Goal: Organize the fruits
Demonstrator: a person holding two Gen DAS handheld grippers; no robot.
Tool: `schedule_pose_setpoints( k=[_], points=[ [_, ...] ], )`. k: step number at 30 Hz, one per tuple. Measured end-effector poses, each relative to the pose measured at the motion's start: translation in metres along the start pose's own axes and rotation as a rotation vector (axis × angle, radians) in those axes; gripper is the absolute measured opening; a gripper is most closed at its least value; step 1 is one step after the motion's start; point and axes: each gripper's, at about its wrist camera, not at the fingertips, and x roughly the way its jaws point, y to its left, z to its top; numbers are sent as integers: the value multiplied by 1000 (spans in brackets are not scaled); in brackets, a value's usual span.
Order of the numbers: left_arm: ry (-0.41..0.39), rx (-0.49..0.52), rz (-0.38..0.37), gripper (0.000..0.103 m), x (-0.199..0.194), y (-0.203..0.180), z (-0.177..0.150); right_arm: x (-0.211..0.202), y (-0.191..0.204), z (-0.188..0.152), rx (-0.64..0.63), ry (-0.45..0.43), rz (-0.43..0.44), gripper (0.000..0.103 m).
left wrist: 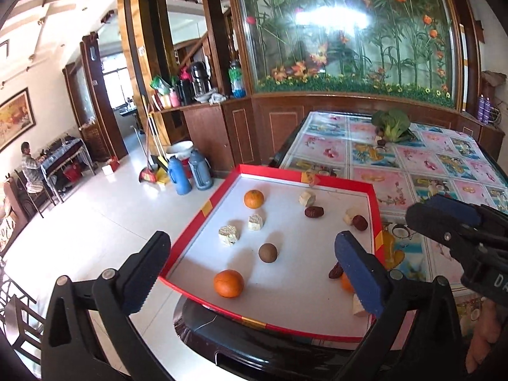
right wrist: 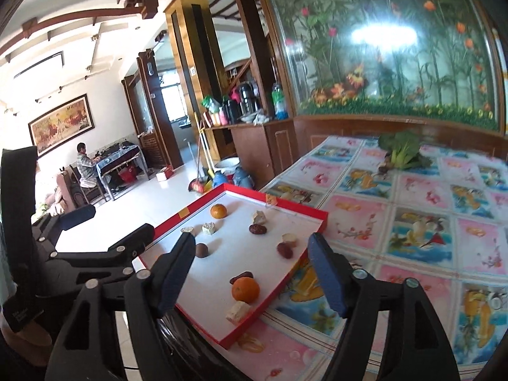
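A red-rimmed white tray (left wrist: 203,212) (right wrist: 317,222) sits at the table corner. It holds three oranges: near (left wrist: 228,283), far (left wrist: 253,198) (right wrist: 218,211), and right (right wrist: 245,289), half hidden by my finger in the left wrist view. A brown round fruit (left wrist: 267,252) (right wrist: 201,250), red dates (left wrist: 314,211) (right wrist: 257,229) and pale snack cubes (left wrist: 229,235) (right wrist: 237,311) lie between. My left gripper (left wrist: 254,273) is open above the tray's near part, empty. My right gripper (right wrist: 250,273) is open and empty over the tray's right side; it shows at the right in the left wrist view (left wrist: 451,219).
The table has a flowered cloth (right wrist: 412,222) with a green leafy vegetable (left wrist: 392,123) (right wrist: 401,150) at the far end. A wooden cabinet with a painted glass panel (left wrist: 349,31) stands behind. Thermos flasks (left wrist: 179,174) stand on the floor to the left.
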Motion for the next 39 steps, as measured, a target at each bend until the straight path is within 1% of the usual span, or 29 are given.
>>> schedule_pose_setpoints(
  k=[4,6,9,16,19,26,35,39],
  points=[
    [-34,10,79,103,-15,-6,-1,-10,6,0,-49,-39,-41,80],
    [-52,16,100,103,-18,-8,-2,-11,7,1,-58,-50,-58,82],
    [-41,5,94,103,-18,-7,1,-9,8,2,-66,-59,-75,82],
    [-50,-31,108,103,-18,2,7,-6,13,3,-72,-69,-95,83],
    [-51,-43,110,103,-18,6,8,-6,15,3,-72,-75,-96,83],
    [-56,-57,115,103,-17,14,8,-4,17,3,-73,-61,-94,83],
    [-35,-69,92,103,-12,22,5,2,24,4,-63,-47,-86,83],
    [-27,-80,98,103,-7,24,5,5,27,3,-63,-41,-82,83]
  ],
)
